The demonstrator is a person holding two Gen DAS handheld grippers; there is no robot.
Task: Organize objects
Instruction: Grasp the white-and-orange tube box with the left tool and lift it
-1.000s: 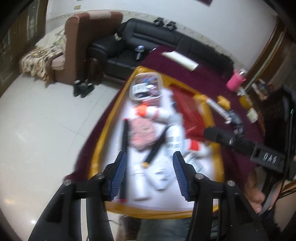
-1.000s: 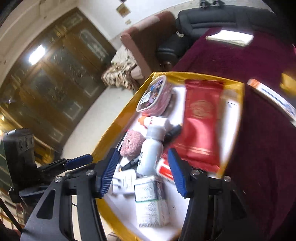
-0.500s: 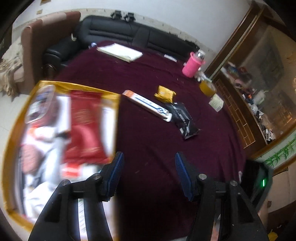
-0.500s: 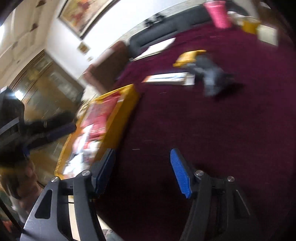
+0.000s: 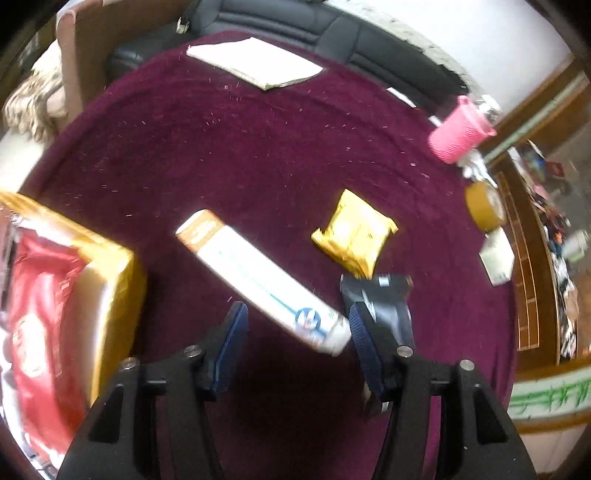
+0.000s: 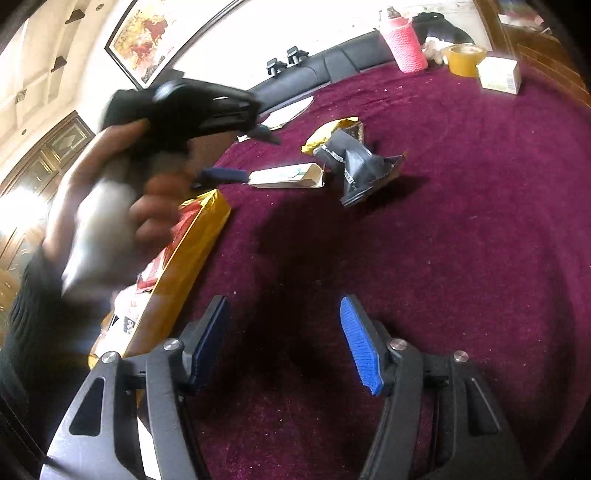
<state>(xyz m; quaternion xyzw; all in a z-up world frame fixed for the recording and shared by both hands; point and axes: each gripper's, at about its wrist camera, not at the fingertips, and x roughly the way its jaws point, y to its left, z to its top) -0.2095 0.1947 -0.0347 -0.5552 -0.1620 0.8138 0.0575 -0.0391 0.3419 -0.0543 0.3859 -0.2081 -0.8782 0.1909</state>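
A long white carton with an orange end lies on the maroon tablecloth. My left gripper hovers open over its near end, which sits between the jaws, untouched by the pads. Beyond lie a yellow packet and a black packet. At left stands the gold tray, holding a red packet. My right gripper is open and empty over bare cloth. The right wrist view shows a hand holding the left gripper, one of its blue pads beside the carton.
At the far right edge stand a pink bottle, a roll of tape and a small white box. A white booklet lies at the back, with a black sofa behind the table.
Both views swung off the gold tray onto the maroon cloth. The left gripper came up over the white carton. The hand with the left gripper entered the right wrist view.
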